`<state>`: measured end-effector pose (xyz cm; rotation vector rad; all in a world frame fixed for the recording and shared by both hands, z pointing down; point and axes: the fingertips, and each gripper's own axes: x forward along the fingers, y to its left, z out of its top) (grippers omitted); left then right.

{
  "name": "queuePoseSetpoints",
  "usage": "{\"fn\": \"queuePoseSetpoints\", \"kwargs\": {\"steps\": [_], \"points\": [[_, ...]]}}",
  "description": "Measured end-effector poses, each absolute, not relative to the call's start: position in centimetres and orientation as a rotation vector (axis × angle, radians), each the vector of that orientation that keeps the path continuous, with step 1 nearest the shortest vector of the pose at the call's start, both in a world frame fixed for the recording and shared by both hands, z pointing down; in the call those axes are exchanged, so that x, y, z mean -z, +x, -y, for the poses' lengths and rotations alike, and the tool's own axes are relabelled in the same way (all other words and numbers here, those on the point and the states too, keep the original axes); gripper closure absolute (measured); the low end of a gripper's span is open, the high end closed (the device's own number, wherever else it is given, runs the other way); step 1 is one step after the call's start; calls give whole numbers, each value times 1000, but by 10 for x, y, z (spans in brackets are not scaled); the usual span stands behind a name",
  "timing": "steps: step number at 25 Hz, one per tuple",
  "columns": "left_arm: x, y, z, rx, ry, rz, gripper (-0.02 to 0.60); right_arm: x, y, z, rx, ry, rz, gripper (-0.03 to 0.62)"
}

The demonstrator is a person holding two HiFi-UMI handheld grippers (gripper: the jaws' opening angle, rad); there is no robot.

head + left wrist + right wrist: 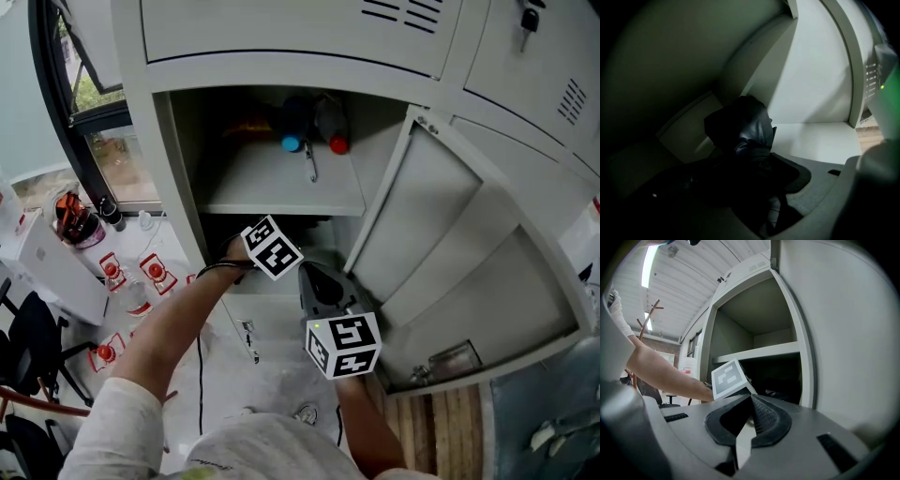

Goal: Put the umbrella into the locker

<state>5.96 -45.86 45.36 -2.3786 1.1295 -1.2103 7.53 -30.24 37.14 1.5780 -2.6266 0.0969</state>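
Note:
The black folded umbrella (pixel 747 126) lies between the jaws of my left gripper (pixel 751 183), and the jaws are shut on it. It pokes forward into the dark lower compartment (pixel 281 228) of the open grey locker, low above the compartment's pale floor (pixel 811 140). In the head view only the left gripper's marker cube (pixel 272 247) shows at the compartment's mouth; the umbrella is hidden there. My right gripper (pixel 319 281) hangs just outside the opening, right of the left one. It is shut (pixel 751 398) with nothing in it.
The locker door (pixel 450 253) stands swung open to the right. The upper shelf (pixel 281 183) holds dark bottles with a blue cap (pixel 292 143) and a red cap (pixel 338 144). A window and a white table (pixel 56 262) with small items are at left.

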Motion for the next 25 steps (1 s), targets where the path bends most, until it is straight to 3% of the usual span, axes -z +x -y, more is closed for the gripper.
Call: {"fn": "queuePoseSetpoints", "kwargs": {"steps": [25], "points": [[-481,59,465,1358,-2411,-1100,328,-377,85,307,-133,1629,2604,591]]}}
